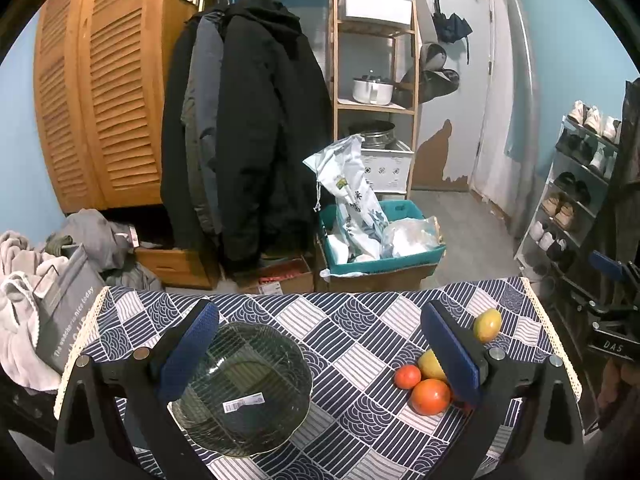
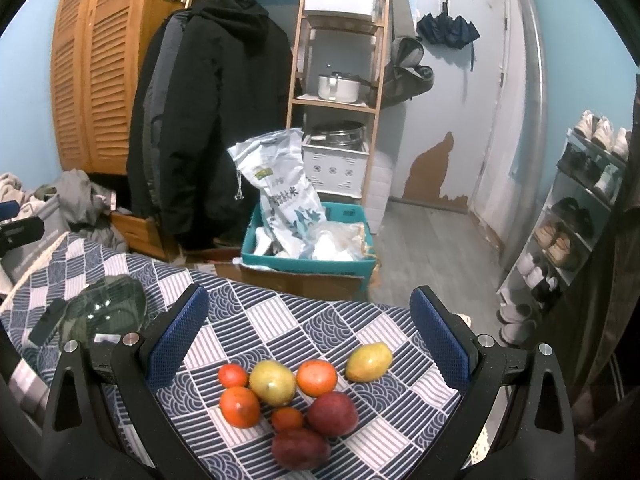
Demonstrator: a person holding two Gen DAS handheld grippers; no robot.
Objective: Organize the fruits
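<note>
A dark glass bowl (image 1: 244, 390) with a white label sits on the patterned tablecloth (image 1: 340, 332), under and beside my left gripper's (image 1: 320, 356) left finger. That gripper is open and holds nothing. Its right finger covers part of a fruit pile: an orange (image 1: 431, 396), a small tomato-like fruit (image 1: 407, 376) and a yellow mango (image 1: 487, 324). In the right wrist view my right gripper (image 2: 308, 344) is open above the pile: several orange fruits (image 2: 239, 407), a yellow mango (image 2: 273, 382), another yellow mango (image 2: 368, 361) apart to the right, and two dark red mangoes (image 2: 332, 413). The bowl (image 2: 106, 312) lies to the left.
Beyond the table's far edge stand a teal bin (image 1: 380, 236) with bags on a cardboard box, hanging black coats (image 1: 248, 128), a wooden shelf (image 1: 376, 60) with pots, and a shoe rack (image 1: 576, 188) on the right. Clothes and a grey bag (image 1: 60, 312) lie at left.
</note>
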